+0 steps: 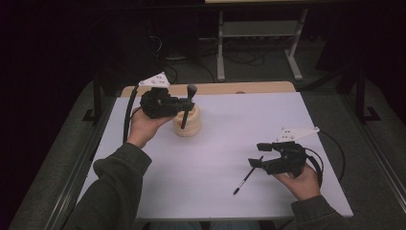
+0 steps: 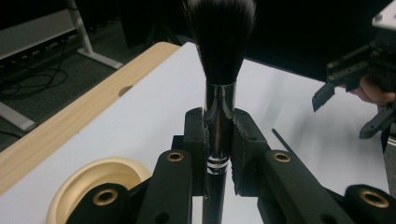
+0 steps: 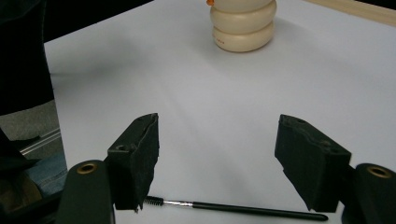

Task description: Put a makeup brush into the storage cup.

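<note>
While the left gripper (image 1: pixel 184 106) is clamped on the shiny metal ferrule of a large black makeup brush (image 2: pixel 219 70), its two pads pressing on either side of the handle, the brush stands upright with its dark bristles rising above the jaws. Just below and beside this gripper sits a cream ribbed holder (image 1: pixel 187 122) on the white desk (image 1: pixel 230 143); in the left gripper view its round open rim (image 2: pixel 93 179) shows low at the left of the jaws, and the brush handle runs down close to it, though whether the lower end is inside the holder cannot be told. Well apart from it, the right gripper (image 1: pixel 258 154) is held low over the desk with its jaws spread wide and nothing between the pads. A thin black spoolie wand (image 3: pixel 233 207) lies flat on the desk directly beneath this gripper, its small bristled tip near the left-hand jaw in the right gripper view and its stem stretching toward the other jaw; the pads are not touching it. From the right gripper the cream holder stands far ahead across the desk. A wooden desk edge (image 1: pixel 249 87) runs beyond the left gripper.
</note>
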The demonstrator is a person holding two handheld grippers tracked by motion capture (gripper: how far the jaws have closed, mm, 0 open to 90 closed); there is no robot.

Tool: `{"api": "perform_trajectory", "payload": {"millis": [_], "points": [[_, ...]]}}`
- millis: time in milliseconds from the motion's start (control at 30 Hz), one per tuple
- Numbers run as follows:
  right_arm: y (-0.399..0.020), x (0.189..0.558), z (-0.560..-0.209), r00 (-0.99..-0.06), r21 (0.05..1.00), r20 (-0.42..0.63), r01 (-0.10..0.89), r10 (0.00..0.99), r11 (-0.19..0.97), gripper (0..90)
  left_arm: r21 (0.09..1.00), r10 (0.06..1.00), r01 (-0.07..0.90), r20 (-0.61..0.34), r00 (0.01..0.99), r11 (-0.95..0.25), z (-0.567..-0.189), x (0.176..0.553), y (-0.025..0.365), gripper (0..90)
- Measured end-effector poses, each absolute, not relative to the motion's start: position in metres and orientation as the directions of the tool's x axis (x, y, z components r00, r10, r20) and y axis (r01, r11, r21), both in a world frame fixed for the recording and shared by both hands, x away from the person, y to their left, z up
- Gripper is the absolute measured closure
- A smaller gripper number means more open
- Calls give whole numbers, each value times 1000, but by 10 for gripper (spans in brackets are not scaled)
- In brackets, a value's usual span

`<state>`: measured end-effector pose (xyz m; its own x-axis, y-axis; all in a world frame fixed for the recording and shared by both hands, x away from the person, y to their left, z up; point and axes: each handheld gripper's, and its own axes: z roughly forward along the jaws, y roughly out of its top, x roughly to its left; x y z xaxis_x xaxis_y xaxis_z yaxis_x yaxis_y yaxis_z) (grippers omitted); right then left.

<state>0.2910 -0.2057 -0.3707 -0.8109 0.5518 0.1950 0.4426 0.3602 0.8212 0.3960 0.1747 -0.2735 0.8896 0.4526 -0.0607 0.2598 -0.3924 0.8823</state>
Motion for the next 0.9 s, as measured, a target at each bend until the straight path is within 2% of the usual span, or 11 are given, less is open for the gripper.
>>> {"api": "perform_trajectory", "payload": {"millis": [900], "points": [[-209,293,-377,-803,820,205,453,559,351,272,896,528,299,-89,845,-327,-261,428,186,784]]}}
